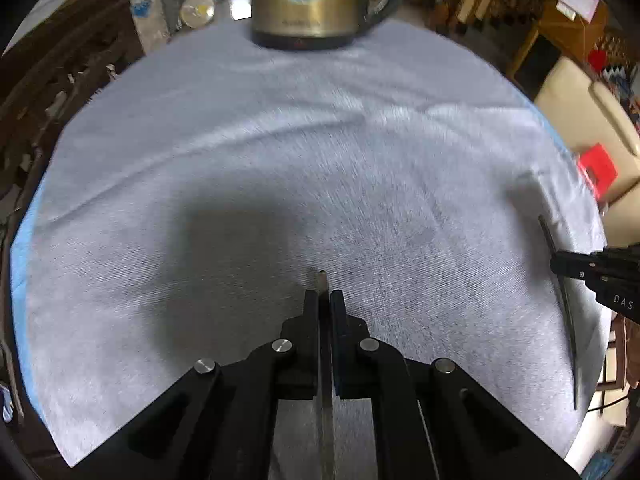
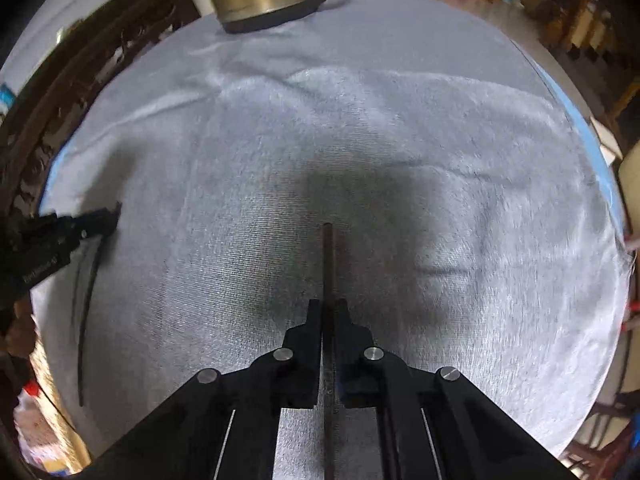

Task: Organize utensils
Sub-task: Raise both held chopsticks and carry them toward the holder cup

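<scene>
Black gripper fingers are filling the bottom of both wrist views, each pair pointing steeply down at a pale grey cloth [image 1: 280, 152] that is covering a round table.

From the left wrist camera, the left gripper [image 1: 324, 300] is clenching a thin metal utensil handle [image 1: 327, 420]. It looks like a chopstick or a slim piece of cutlery, though which one cannot be told. Its blunt tip is poking out just past the fingertips, and the rest is running back between the fingers towards the camera. The pinch sits close to that tip, probably so the piece stays in line with the fingers while it is being carried.

From the right wrist camera, the right gripper [image 2: 328, 308] is likewise gripping a dark slender rod [image 2: 328, 264], which is sticking out much further beyond the fingertips, over the cloth.

Each gripper is also appearing at the edge of the other's view, holding its thin piece across its fingers, so the two hands are working side by side, near each other.

At the far edge of the table a brass-coloured electric kettle [image 1: 304, 4] with a dark handle is standing upright on the cloth, well apart from both grippers.

No tray or holder is showing, so where the pieces are meant to go cannot be judged.
</scene>
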### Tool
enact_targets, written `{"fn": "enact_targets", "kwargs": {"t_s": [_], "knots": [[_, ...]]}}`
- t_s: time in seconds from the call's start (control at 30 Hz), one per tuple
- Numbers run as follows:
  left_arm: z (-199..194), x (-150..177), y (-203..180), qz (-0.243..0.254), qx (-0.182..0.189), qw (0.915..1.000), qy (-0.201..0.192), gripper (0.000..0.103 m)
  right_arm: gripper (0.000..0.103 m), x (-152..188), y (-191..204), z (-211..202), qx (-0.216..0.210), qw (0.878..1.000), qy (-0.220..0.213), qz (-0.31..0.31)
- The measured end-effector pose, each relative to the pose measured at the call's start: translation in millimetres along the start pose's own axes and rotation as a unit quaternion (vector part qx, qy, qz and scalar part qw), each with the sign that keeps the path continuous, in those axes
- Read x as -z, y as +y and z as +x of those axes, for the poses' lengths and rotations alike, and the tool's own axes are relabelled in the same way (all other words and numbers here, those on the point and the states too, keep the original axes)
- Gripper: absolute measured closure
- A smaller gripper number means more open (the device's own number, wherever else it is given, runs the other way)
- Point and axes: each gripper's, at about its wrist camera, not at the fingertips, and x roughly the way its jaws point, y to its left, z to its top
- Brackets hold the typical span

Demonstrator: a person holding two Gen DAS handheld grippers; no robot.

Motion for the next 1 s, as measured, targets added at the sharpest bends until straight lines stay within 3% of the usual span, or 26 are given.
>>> {"fn": "enact_targets", "kwargs": {"t_s": [0.37, 0.63, 1.0], "knots": [[-97.2, 24.4, 11.3, -0.026, -0.001, 0.9909, -0.132, 0.098, 0.097, 20.0, 10.0, -78.7, -0.031, 0.991, -0.122, 0.034], [-149.6, 59.7, 16.0, -0.051, -0.012, 0.9768, -0.208, 0.098, 0.097, 56.5, 16.4, -134.0, -0.018, 0.978, -0.201, 0.045], [-210.0, 122.3, 5.6, -0.052, -0.017, 0.9571, -0.285, 0.098, 0.097, 119.5, 22.5, -182.7, -0.047, 0.955, -0.284, 0.072]]}}
